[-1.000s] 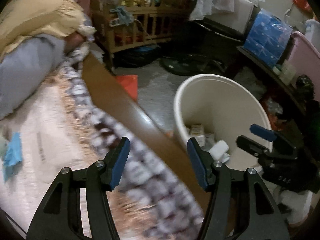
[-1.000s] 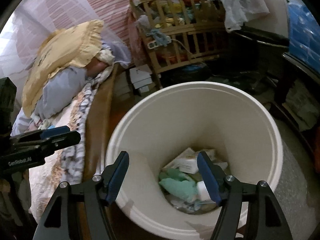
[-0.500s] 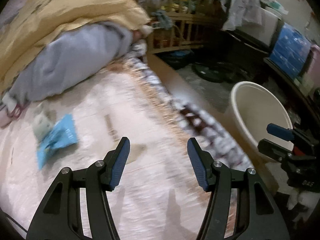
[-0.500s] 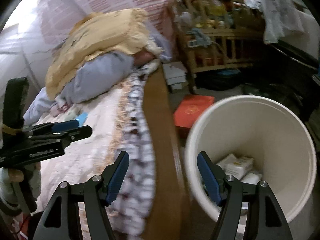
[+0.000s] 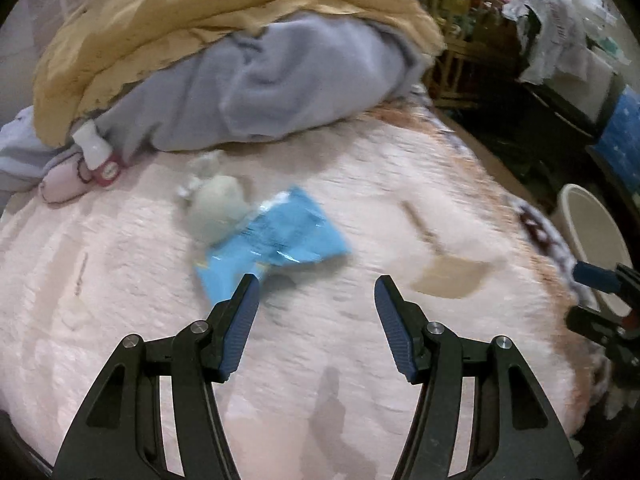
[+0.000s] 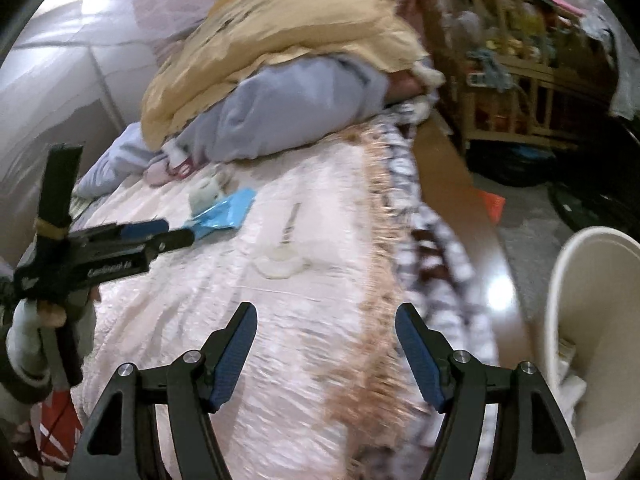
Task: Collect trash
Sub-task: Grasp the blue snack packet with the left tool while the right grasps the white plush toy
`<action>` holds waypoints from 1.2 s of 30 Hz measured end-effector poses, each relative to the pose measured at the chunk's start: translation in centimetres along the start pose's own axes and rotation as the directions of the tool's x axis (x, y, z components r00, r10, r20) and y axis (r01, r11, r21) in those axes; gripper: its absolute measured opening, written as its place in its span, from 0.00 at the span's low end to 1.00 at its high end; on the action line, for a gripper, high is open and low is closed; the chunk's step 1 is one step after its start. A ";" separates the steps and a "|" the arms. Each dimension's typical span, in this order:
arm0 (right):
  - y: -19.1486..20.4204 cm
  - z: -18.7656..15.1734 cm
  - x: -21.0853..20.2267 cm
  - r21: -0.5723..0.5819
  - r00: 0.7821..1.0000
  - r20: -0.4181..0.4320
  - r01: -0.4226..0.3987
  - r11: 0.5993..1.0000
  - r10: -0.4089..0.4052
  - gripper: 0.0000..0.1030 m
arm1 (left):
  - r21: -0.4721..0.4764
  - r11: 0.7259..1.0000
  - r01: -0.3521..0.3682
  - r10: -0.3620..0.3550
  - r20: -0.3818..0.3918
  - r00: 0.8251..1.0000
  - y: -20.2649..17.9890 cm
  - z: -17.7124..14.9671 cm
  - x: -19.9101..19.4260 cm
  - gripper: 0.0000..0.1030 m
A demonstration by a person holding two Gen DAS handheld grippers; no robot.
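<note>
A blue plastic wrapper (image 5: 276, 244) lies on the pink bedspread (image 5: 320, 360), with a crumpled pale wad (image 5: 218, 208) touching its far left corner. My left gripper (image 5: 316, 292) is open and empty, just short of the wrapper's near edge. A flat tan scrap (image 5: 452, 276) lies to the right. The wrapper also shows in the right wrist view (image 6: 224, 212), with the left gripper (image 6: 176, 236) beside it. My right gripper (image 6: 326, 316) is open and empty over the bed's fringed edge. The cream trash bucket (image 6: 576, 320) stands on the floor at right.
A grey-blue blanket (image 5: 260, 80) under a yellow quilt (image 5: 200, 12) is piled at the head of the bed. A small white bottle (image 5: 94, 148) lies by it. A wooden crib (image 6: 520, 72) and an orange box (image 6: 492, 204) are beyond the wooden bed rail (image 6: 460, 184).
Both grippers have swung left from the bucket to the bed. The left one has closed in on the blue wrapper. Both stayed open and empty.
</note>
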State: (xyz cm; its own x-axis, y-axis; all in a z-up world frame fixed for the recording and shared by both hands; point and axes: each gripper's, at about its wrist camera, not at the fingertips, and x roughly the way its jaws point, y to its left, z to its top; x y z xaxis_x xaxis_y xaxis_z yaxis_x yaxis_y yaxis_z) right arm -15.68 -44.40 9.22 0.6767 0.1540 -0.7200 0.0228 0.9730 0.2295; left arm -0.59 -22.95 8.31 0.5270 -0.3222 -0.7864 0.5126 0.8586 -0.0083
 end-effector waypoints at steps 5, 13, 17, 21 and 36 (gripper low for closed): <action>1.6 0.8 1.7 -0.034 1.000 -0.015 -0.021 0.999 0.020 0.67 | 0.055 0.998 -0.041 0.042 -0.016 0.999 2.2 0.7 3.4 0.60; 2.0 2.4 4.1 -0.045 0.999 -0.042 -0.022 0.999 0.020 0.68 | 0.184 0.983 -0.025 0.039 -0.075 0.996 2.0 0.7 7.2 0.56; 2.6 3.0 5.2 -0.050 0.998 -0.048 -0.030 0.998 0.028 0.68 | 0.110 0.993 0.039 -0.030 -0.082 0.996 3.5 1.1 6.3 0.14; 3.9 3.8 6.2 -0.056 0.997 -0.053 -0.059 0.997 0.056 0.68 | -0.011 0.993 0.120 -0.120 -0.057 0.991 6.5 0.8 2.8 0.09; 12.8 9.9 16.1 -0.071 0.958 -0.159 -0.253 0.965 0.240 0.68 | -0.272 0.958 0.096 -0.098 0.006 0.995 16.6 -4.1 -4.3 0.08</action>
State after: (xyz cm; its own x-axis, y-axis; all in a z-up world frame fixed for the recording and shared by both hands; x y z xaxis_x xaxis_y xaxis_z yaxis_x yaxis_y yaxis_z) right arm 2.83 -31.13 7.07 0.5367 0.4078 -0.7386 -0.2016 0.9121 0.3571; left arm 2.84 -5.65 9.03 0.4786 -0.4071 -0.7779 0.3573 0.8997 -0.2510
